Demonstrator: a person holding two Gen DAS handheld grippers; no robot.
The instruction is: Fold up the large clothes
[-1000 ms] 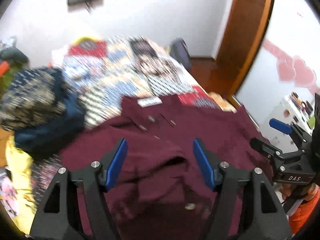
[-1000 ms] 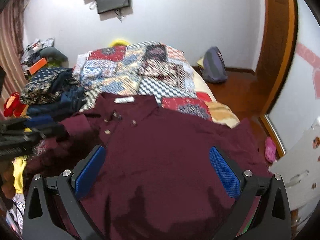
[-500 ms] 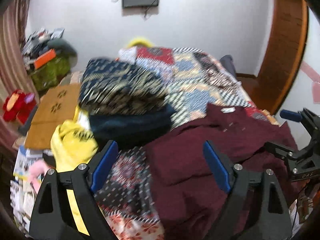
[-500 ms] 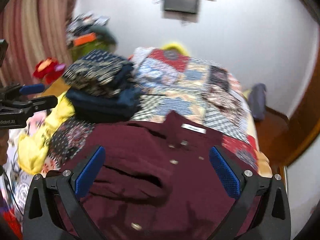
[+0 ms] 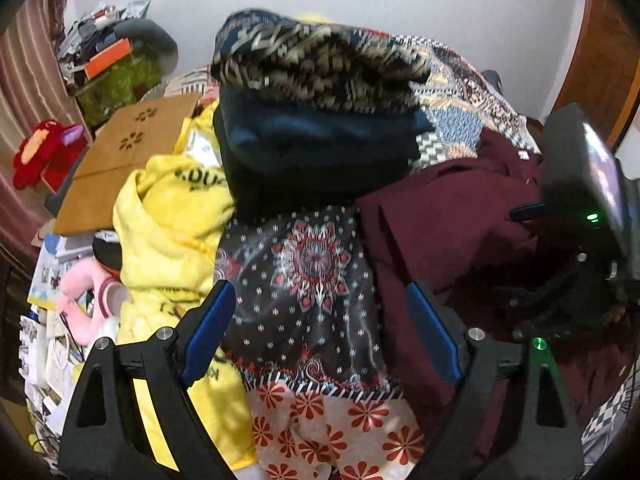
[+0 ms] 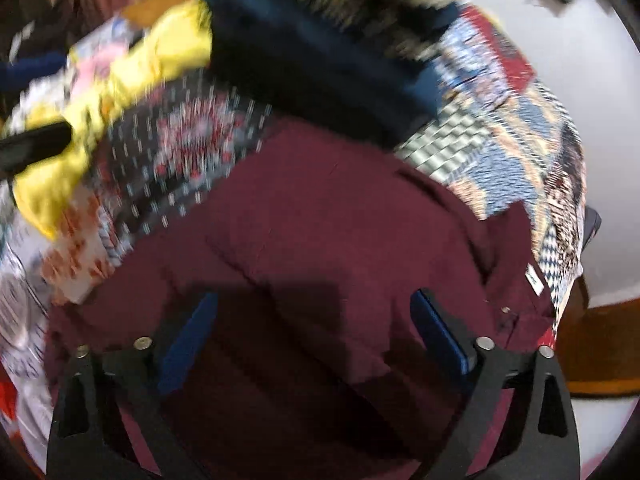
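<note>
A maroon button shirt [image 6: 320, 216] lies spread on the patchwork bedspread [image 6: 520, 128]. In the left wrist view the maroon shirt [image 5: 448, 216] fills the right side. My left gripper [image 5: 320, 332] is open and empty, above the dotted bedspread [image 5: 312, 280] just left of the shirt's edge. My right gripper [image 6: 316, 328] is open and empty, low over the shirt's body; its view is blurred. The right gripper's body [image 5: 580, 208] shows at the right of the left wrist view.
A stack of folded clothes, patterned on top [image 5: 316, 56] and dark blue below [image 5: 312, 152], sits beyond the shirt. A yellow blanket [image 5: 172, 232] lies at the bed's left edge. Cardboard [image 5: 120, 160], toys and clutter lie on the left.
Both grippers have swung left and dropped closer to the bed. The left one has moved off the shirt to over the bedspread. The right one now hovers low over the shirt.
</note>
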